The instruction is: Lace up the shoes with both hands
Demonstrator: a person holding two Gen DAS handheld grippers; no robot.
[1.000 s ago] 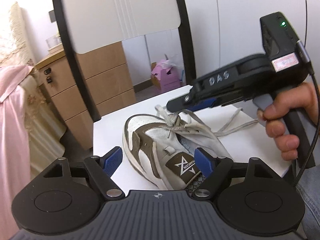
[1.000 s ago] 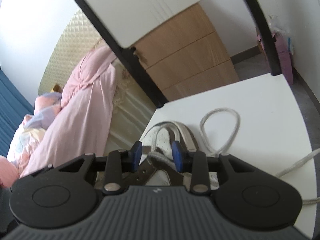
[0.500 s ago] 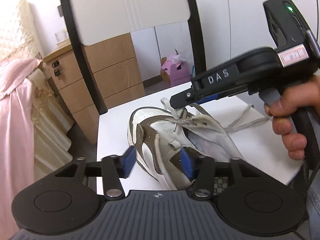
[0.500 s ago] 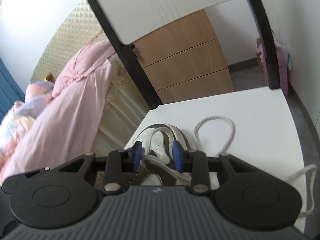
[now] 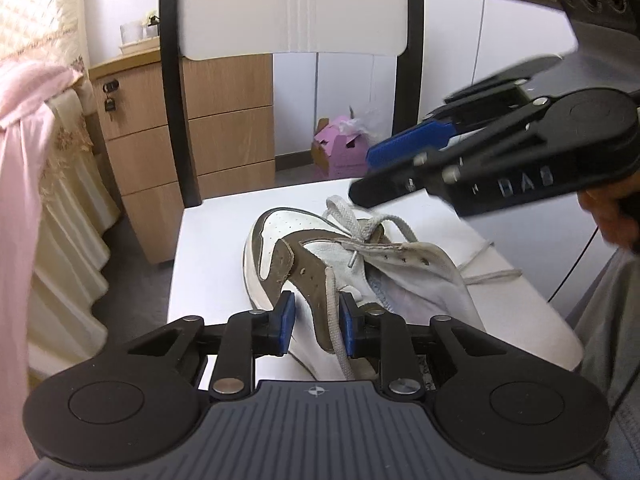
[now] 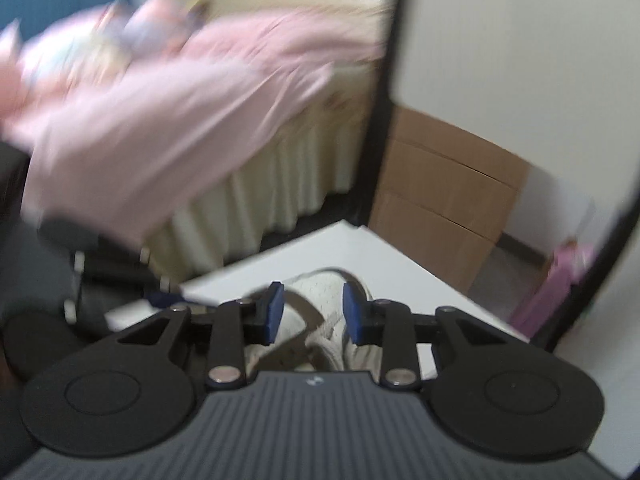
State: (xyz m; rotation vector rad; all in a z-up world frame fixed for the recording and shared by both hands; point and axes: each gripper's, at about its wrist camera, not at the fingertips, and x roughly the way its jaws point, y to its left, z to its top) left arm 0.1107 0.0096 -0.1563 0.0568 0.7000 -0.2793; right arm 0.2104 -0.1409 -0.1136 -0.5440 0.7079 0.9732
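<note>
A white and brown sneaker (image 5: pixel 304 256) lies on the white chair seat (image 5: pixel 208 248), toe pointing away. Its grey-white lace (image 5: pixel 333 304) runs down the near eyelet flap and passes between my left gripper's (image 5: pixel 317 322) blue pads. That gripper is open by a narrow gap, close over the flap. My right gripper (image 5: pixel 366 176) hovers tilted above the toe-side lace loop (image 5: pixel 348 216), its pads apart. In the blurred right wrist view, the right gripper (image 6: pixel 313 312) is open over the sneaker (image 6: pixel 320 288), and I see no lace in it. A loose lace end (image 5: pixel 486 276) trails on the seat.
The chair's white back (image 5: pixel 296 8) on black posts rises behind the seat. A wooden drawer unit (image 5: pixel 228 152) and a pink box (image 5: pixel 340 152) stand beyond. A bed with pink cloth (image 5: pixel 24 160) is on the left. A person's hand (image 5: pixel 612 216) holds the right gripper.
My left gripper's pads have narrowed a lot and moved in over the shoe's near flap and lace. The right gripper has swung and lifted; the lace between its pads is gone from view.
</note>
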